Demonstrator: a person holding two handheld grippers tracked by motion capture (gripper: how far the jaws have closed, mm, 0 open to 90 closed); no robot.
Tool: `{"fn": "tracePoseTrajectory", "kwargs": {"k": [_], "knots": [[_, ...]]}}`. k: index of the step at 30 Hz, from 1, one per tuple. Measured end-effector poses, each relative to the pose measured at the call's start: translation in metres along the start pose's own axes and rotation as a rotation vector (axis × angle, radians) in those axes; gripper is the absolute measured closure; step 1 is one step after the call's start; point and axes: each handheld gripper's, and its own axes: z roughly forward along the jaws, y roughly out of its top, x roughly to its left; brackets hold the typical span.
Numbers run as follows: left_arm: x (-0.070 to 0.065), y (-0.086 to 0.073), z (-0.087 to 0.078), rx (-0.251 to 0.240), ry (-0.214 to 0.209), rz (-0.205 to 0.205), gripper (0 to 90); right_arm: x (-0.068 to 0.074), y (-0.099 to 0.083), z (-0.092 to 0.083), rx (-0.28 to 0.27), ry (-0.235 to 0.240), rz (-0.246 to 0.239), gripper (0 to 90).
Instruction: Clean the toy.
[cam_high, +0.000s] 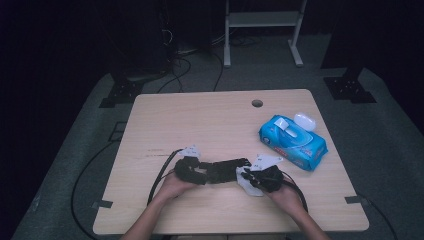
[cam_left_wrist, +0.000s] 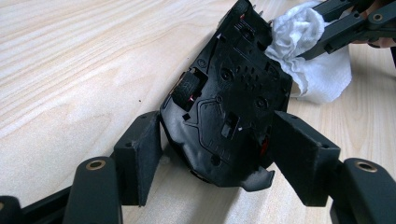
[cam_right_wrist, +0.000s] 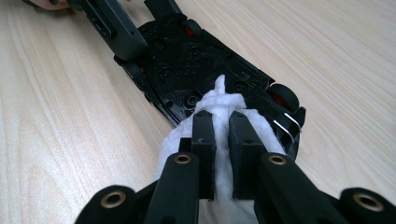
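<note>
A black toy car (cam_high: 225, 170) lies upside down on the wooden table (cam_high: 200, 125), its underside and wheels facing up (cam_left_wrist: 233, 102). My left gripper (cam_left_wrist: 215, 135) is shut on one end of the car, one pad against each side. My right gripper (cam_right_wrist: 222, 121) is shut on a crumpled white wipe (cam_right_wrist: 219, 100), and the wipe rests against the other end of the car's underside (cam_right_wrist: 187, 65). In the high view the left gripper (cam_high: 192, 170) and right gripper (cam_high: 260, 177) face each other across the car near the table's front edge, with the wipe (cam_high: 247, 185) under the right one.
A blue pack of wet wipes (cam_high: 292, 142) lies to the right of the grippers, with a small white case (cam_high: 304, 121) just behind it. A cable hole (cam_high: 257, 103) sits near the table's far edge. Cables trail from both grippers off the front.
</note>
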Motion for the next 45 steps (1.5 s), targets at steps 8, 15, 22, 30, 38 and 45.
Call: {"fn": "tracePoseTrajectory", "kwargs": {"k": [8, 15, 22, 30, 38, 45], "knots": [[0.002, 0.0, 0.002, -0.013, -0.009, -0.036, 34.9, -0.003, -0.003, -0.001, -0.018, 0.018, 0.015, 81.8], [-0.002, -0.002, 0.003, -0.025, 0.044, 0.009, 45.7, -0.012, -0.001, -0.005, 0.016, 0.068, 0.086, 81.0], [0.0, -0.001, 0.006, -0.017, 0.011, -0.03, 39.5, -0.013, -0.005, -0.006, 0.011, 0.066, 0.089, 81.7], [0.007, 0.006, 0.013, -0.006, -0.051, -0.09, 34.7, -0.008, -0.009, -0.007, -0.014, 0.04, 0.008, 83.1], [0.013, 0.013, 0.026, 0.004, -0.091, -0.136, 34.0, -0.007, -0.011, -0.006, -0.029, 0.038, -0.007, 83.2], [0.009, 0.01, 0.021, -0.052, -0.056, -0.107, 37.8, -0.005, -0.014, -0.007, -0.051, 0.03, -0.007, 83.1]]}}
